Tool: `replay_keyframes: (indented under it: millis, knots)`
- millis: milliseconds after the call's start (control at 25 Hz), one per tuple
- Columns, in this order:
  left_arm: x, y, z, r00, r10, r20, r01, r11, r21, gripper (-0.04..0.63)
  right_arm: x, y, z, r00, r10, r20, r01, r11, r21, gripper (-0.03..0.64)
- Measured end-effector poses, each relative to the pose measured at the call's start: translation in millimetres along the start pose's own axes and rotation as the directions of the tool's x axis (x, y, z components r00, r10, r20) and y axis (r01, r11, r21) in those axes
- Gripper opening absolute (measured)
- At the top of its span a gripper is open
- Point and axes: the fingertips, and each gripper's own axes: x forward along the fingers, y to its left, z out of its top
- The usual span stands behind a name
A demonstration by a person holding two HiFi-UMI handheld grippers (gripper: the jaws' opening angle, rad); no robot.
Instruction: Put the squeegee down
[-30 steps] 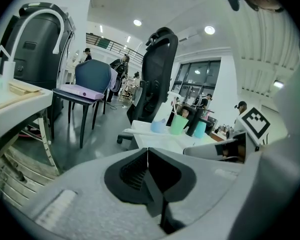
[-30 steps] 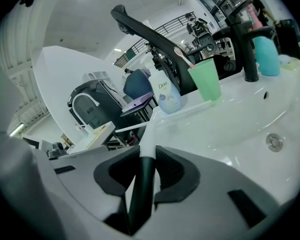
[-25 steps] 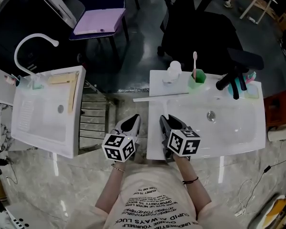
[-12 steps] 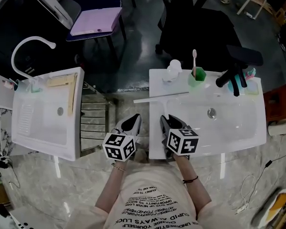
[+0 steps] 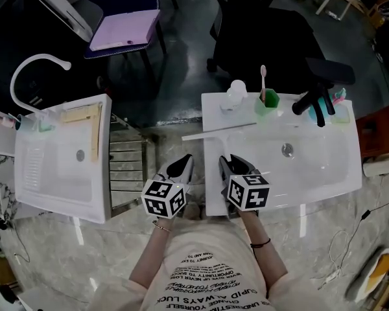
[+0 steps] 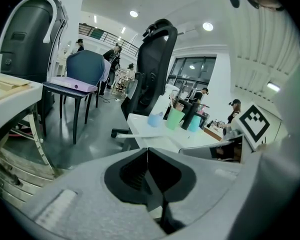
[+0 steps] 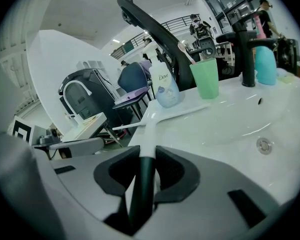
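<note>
A white squeegee (image 5: 218, 132) with a dark handle (image 7: 141, 184) lies across the left part of the white sink top (image 5: 214, 193); the left end of its blade juts past the edge. My right gripper (image 5: 229, 163) is shut on the handle, and in the right gripper view the jaws (image 7: 145, 160) clamp the dark grip while the white blade (image 7: 165, 117) stretches ahead. I cannot tell whether the blade rests on the top. My left gripper (image 5: 181, 166) hovers over the gap left of the sink, shut with nothing between its jaws (image 6: 148, 154).
On the sink's far rim stand a soap bottle (image 5: 235, 96), a green cup with a toothbrush (image 5: 268, 101) and a black tap (image 5: 311, 105). A second white sink (image 5: 58, 154) stands at the left. A black office chair (image 5: 266, 37) and a purple-seated chair (image 5: 123, 28) stand behind.
The head view has drifted slightly. Both grippers and the squeegee keep their places.
</note>
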Motion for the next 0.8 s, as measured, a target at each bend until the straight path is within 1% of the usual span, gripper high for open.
replay_keyframes:
  millis: [280, 480, 640, 800]
  knots:
    - [-1, 1, 1, 1.000, -0.024, -0.006, 0.024, 1.000, 0.004, 0.023, 2, -3, -3, 0.998, -0.068, -0.017, 0.067, 0.997, -0.035, 0.101]
    - [-4, 0, 3, 0.999, -0.041, -0.002, 0.041, 0.999, 0.009, 0.023, 2, 0, 0, 0.997, -0.072, 0.003, 0.072, 0.997, -0.012, 0.153]
    - [-5, -7, 10, 0.997, -0.073, 0.015, 0.072, 0.997, 0.028, 0.023, -5, 2, 9, 0.997, -0.061, 0.053, 0.060, 0.998, 0.016, 0.156]
    - [-8, -19, 23, 0.991, -0.130, 0.043, 0.127, 0.990, 0.062, 0.023, -16, 3, 21, 0.991, -0.059, 0.117, 0.054, 0.997, 0.046, 0.156]
